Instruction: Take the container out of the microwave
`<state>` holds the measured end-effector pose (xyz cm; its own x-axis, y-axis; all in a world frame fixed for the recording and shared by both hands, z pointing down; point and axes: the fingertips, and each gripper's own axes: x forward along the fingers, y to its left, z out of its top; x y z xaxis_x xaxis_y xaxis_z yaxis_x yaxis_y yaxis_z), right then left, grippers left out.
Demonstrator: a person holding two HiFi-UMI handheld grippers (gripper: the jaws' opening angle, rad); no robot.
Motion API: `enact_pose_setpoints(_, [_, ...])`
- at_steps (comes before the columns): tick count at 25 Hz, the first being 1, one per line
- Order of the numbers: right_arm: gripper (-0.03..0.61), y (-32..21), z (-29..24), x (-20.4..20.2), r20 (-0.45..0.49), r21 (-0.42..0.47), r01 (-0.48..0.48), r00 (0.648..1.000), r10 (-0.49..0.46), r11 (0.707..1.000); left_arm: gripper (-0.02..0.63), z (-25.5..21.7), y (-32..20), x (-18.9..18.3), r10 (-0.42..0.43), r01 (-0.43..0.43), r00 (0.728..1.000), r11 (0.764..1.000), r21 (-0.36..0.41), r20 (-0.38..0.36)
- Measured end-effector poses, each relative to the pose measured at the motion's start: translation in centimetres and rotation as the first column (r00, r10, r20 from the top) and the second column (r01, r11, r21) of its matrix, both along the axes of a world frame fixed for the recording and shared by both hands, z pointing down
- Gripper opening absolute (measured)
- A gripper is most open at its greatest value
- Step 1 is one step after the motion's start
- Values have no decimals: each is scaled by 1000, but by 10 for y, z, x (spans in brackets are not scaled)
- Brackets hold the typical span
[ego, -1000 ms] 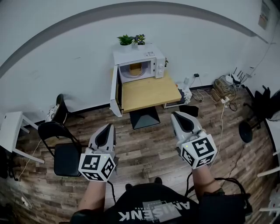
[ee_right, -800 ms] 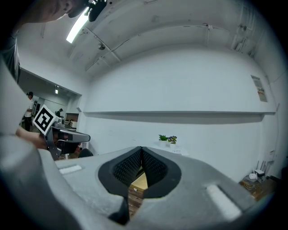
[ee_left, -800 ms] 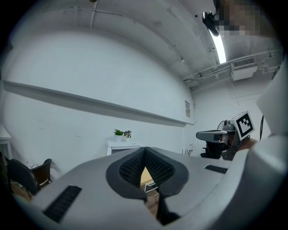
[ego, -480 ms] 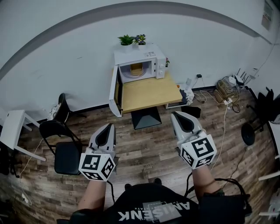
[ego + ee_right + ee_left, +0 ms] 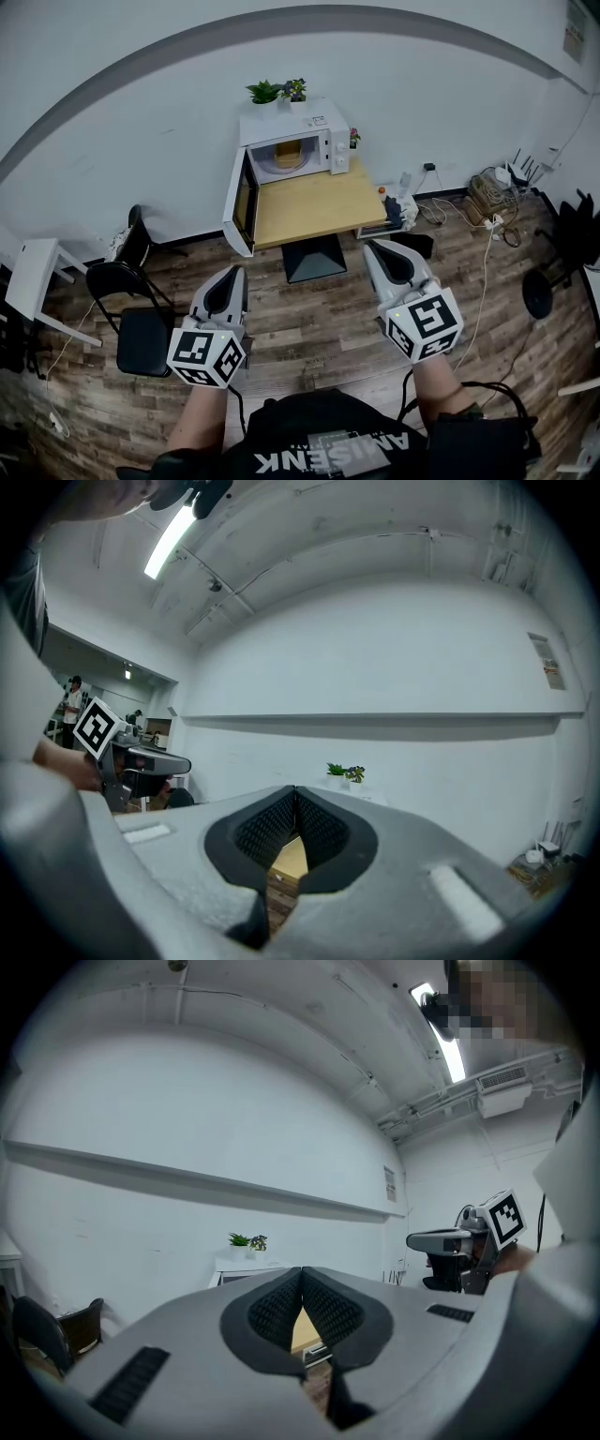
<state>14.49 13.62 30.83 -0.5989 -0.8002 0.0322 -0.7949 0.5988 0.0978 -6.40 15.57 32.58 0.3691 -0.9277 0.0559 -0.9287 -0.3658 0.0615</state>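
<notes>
The fingers (image 5: 272, 1309) of the left gripper (image 5: 230, 275) and of the right gripper (image 5: 373, 251) are pressed together with nothing between them, and both grippers are held level above the wood floor (image 5: 309, 319). The container (image 5: 283, 156) shows dimly inside the microwave (image 5: 314, 127), whose door (image 5: 237, 199) stands open. The microwave sits at the back of the worktop (image 5: 309, 204), well apart from both grippers.
</notes>
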Motion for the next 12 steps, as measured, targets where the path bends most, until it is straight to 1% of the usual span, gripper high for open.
enact_pose_setpoints(5, [6, -9, 4, 19, 2, 2, 14, 1000, -14, 1000, 2, 2, -6, 16, -8, 8, 1000, 1000, -3, -24])
enact_pose_setpoints(8, [6, -16, 8, 24, 13, -9, 12, 1000, -12, 1000, 2, 5, -13, 21, -10, 10, 1000, 1000, -8, -18])
enact_pose_setpoints(12, [6, -30, 13, 26, 5, -12, 4, 1000, -4, 1000, 2, 8, -31, 25, 13, -13, 999, 1000, 0, -36])
